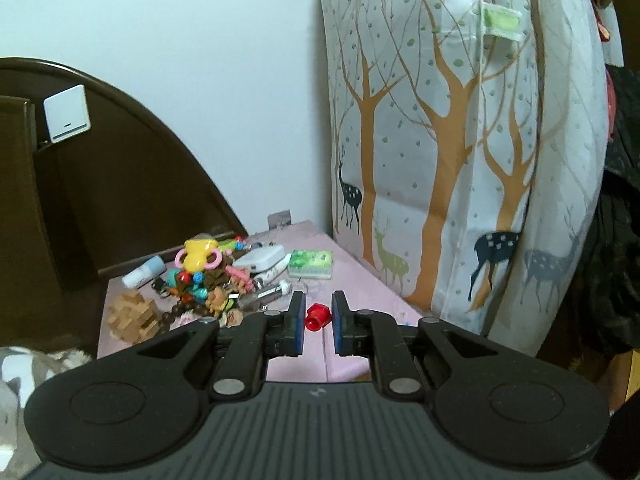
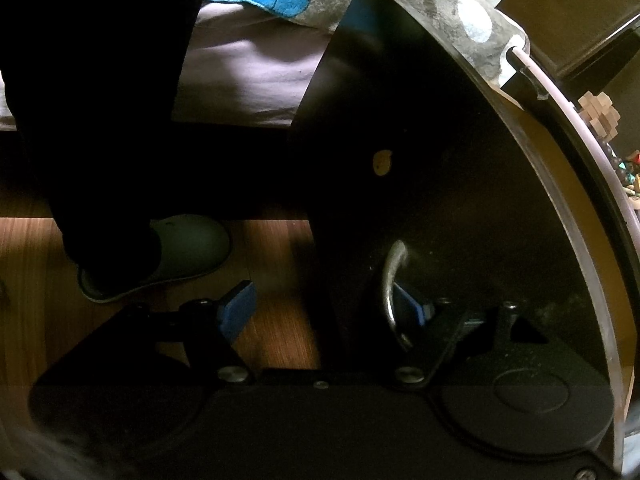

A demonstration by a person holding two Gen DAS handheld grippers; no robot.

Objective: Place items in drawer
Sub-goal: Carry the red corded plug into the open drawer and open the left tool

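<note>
- In the left wrist view, the left gripper (image 1: 318, 316) is seen at lower centre, its blue pads drawn close together and clamped on a small red plastic piece (image 1: 317, 315).
- The red piece is held between the pads above a pink-covered tabletop (image 1: 360, 280), which fills the middle of the frame.
- A heap of small items is spread over the left part of the tabletop: a yellow and pink toy (image 1: 198, 256) at its top, a wooden block puzzle (image 1: 132, 314) at lower left, and a string of dark beads (image 1: 180, 312) just beside the puzzle.
- A white tube (image 1: 144, 272) is laid at the heap's left edge, a white box (image 1: 262, 259) to its right, and a green packet (image 1: 311, 263) further right, near the centre.
- A large bag printed with trees and deer (image 1: 460, 140) is stood on the right, at the table's far edge.
- In the right wrist view, the right gripper (image 2: 326, 310) is shown with its jaws spread wide; one blue pad is seen over a wooden floor (image 2: 280, 264), the other tucked behind a curved metal handle (image 2: 390, 288).
- The handle is fixed to a dark drawer front (image 2: 440, 160) filling the centre and right of the frame; whether the drawer is ajar cannot be told.
- A slippered foot (image 2: 180, 248) is seen at left on the floor.
</note>
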